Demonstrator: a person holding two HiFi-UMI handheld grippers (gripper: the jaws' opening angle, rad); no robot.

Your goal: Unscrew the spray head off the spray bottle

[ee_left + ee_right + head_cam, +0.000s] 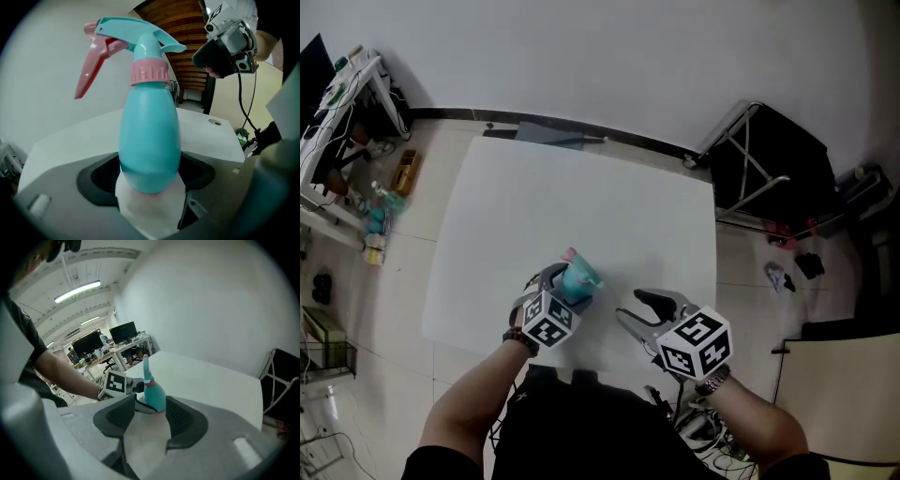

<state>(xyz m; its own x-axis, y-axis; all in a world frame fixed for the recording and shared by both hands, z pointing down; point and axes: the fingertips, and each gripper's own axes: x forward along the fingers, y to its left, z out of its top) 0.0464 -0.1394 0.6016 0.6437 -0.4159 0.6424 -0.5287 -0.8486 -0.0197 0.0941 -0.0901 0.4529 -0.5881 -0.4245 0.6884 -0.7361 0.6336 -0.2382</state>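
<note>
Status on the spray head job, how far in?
Done: nothing yet; the spray head sits on the bottle, pink collar seated at the neck. In hand: left gripper stands open around the bottle's base, not visibly squeezing; right gripper open and empty beside it. To do: clamp the bottle, grip the collar, unscrew, lift the head off.

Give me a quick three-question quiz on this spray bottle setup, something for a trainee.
1. Which claw has the bottle between its jaws?
2. The trigger is: A pink, B green, C black.
3. True or false: the spray head is already off the bottle.

Key: 1. The left claw. 2. A. 3. False, it sits on the bottle's neck.
</note>
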